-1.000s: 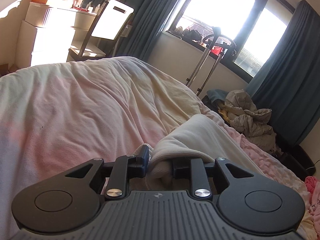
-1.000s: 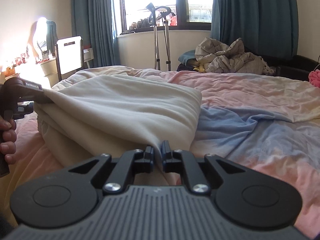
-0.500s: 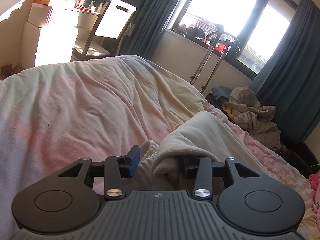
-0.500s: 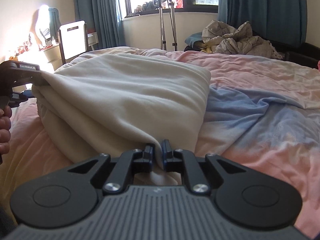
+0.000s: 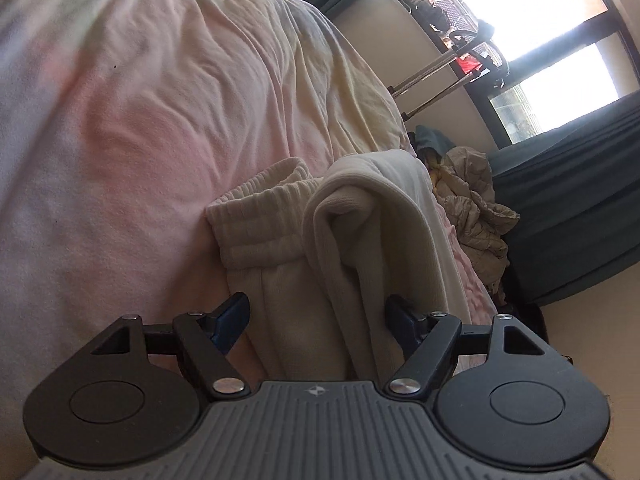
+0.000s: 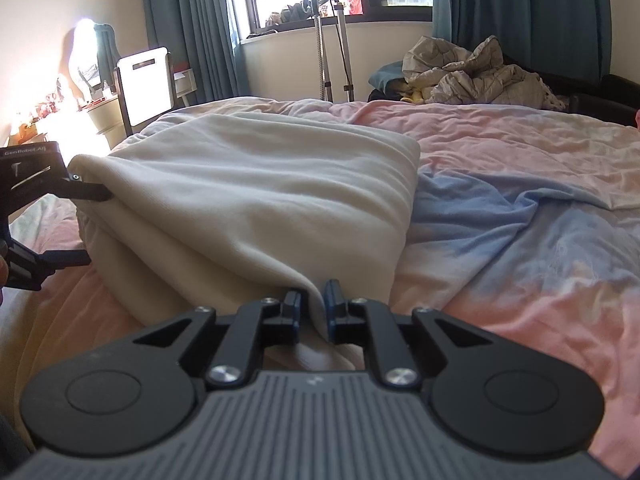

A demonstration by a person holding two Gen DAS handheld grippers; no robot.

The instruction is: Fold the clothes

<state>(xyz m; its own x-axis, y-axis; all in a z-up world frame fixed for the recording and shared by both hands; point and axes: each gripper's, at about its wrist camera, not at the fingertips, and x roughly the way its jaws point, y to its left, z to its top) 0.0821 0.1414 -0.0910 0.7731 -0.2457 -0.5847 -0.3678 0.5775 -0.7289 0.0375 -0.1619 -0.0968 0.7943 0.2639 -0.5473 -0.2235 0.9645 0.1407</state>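
Cream garment (image 6: pixel 256 200): soft matt knit cloth, fleecy; ribbed band (image 5: pixel 260 220) on near left, coarser texture. Bedspread (image 6: pixel 520 220): thin matt cloth, pink-blue, creased. Left gripper (image 5: pixel 316 320), right gripper (image 6: pixel 313 308): matt black plastic, ribbed grey housing, shiny metal screws, blue pads (image 5: pixel 230 316). Far right crumpled bedding (image 6: pixel 472 76): dull quilted cloth. Curtains (image 6: pixel 520 12): heavy matt teal cloth. Crutches (image 6: pixel 332 40): metal, slight sheen.

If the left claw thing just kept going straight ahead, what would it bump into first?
Most likely the cream garment. The left gripper has its jaws open around the folded fabric, so the cloth bunches right ahead, its ribbed band a little to one side. Beyond lies the pink duvet.
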